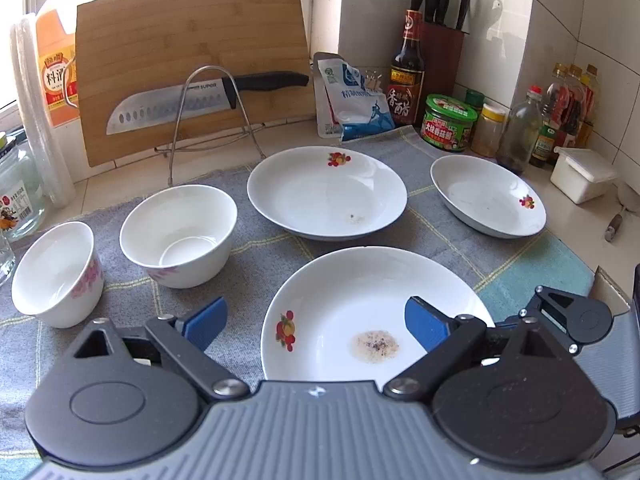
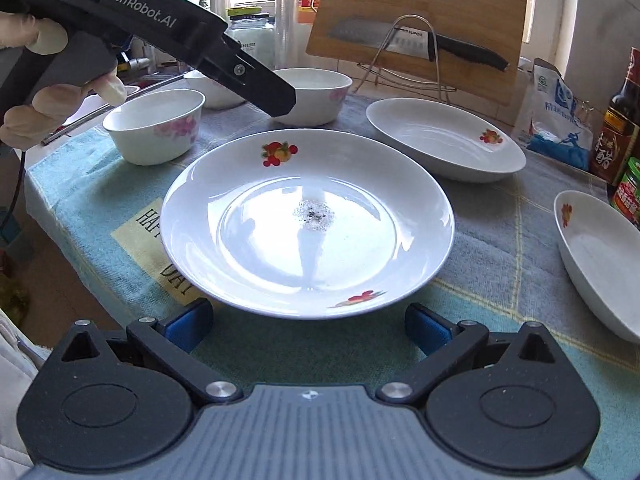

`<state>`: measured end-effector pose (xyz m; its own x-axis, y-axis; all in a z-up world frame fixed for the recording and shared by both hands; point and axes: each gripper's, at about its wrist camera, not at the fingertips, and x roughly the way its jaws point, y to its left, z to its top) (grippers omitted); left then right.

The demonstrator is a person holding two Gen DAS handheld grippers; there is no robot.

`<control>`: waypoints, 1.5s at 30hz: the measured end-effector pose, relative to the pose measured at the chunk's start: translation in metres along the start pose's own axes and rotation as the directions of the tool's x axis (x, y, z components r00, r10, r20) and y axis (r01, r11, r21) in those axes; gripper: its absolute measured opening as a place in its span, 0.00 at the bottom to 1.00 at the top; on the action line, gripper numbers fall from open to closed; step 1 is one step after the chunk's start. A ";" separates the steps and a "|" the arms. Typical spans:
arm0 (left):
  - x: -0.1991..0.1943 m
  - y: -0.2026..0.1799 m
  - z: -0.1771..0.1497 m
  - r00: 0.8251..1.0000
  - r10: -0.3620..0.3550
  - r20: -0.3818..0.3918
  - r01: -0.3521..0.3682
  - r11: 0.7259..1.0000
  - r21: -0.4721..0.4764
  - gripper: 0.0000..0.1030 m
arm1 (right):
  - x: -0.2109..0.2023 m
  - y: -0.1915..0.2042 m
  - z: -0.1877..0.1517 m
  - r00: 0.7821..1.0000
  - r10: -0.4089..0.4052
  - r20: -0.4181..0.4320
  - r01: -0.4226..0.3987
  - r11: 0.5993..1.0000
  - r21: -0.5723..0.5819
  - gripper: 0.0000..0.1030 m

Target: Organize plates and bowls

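Note:
Three white plates with fruit prints lie on a grey-blue cloth. The near plate (image 1: 360,304) (image 2: 308,220) has a patch of crumbs in its middle. A second plate (image 1: 326,192) (image 2: 444,140) lies behind it and a third plate (image 1: 488,196) (image 2: 600,256) to the right. Two white bowls with pink flowers (image 1: 180,232) (image 1: 56,272) stand at the left; in the right wrist view three bowls show (image 2: 156,124) (image 2: 316,96) (image 2: 212,92). My left gripper (image 1: 316,320) is open over the near plate's left part. My right gripper (image 2: 308,328) is open, just short of the near plate's front rim.
A cutting board (image 1: 192,72) with a knife (image 1: 200,100) leans on a wire rack at the back. Sauce bottles (image 1: 406,72), jars (image 1: 450,122), a salt bag (image 1: 356,100) and a knife block (image 1: 442,40) line the back right wall. A glass jar (image 1: 16,192) stands at the left.

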<state>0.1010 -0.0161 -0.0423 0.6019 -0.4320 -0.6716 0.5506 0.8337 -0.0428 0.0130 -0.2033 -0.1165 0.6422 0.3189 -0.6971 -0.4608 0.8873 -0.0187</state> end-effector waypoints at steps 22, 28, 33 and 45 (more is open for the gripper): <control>0.082 0.020 0.029 0.936 -0.176 -0.305 0.191 0.981 0.020 0.78 | -0.006 -0.002 -0.018 0.991 0.021 0.132 -0.019 1.000 -0.016 1.00; 0.095 0.027 0.031 0.902 -0.202 -0.382 0.222 0.975 0.008 0.73 | -0.005 -0.001 -0.017 0.992 0.009 0.122 -0.008 1.000 -0.008 1.00; 0.099 0.024 0.036 0.880 -0.229 -0.416 0.268 0.963 0.037 0.69 | -0.004 -0.001 -0.014 0.994 0.005 0.111 -0.004 1.000 -0.005 1.00; 0.106 0.018 0.042 0.849 -0.243 -0.470 0.328 0.938 0.108 0.68 | -0.001 0.002 -0.011 0.995 -0.011 0.098 0.011 1.000 0.003 1.00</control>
<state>0.1989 -0.0613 -0.0834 0.1050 -0.4075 -0.9072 0.7765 0.6035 -0.1812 0.0048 -0.2053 -0.1233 0.7042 0.3398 -0.6234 -0.4515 0.8919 -0.0239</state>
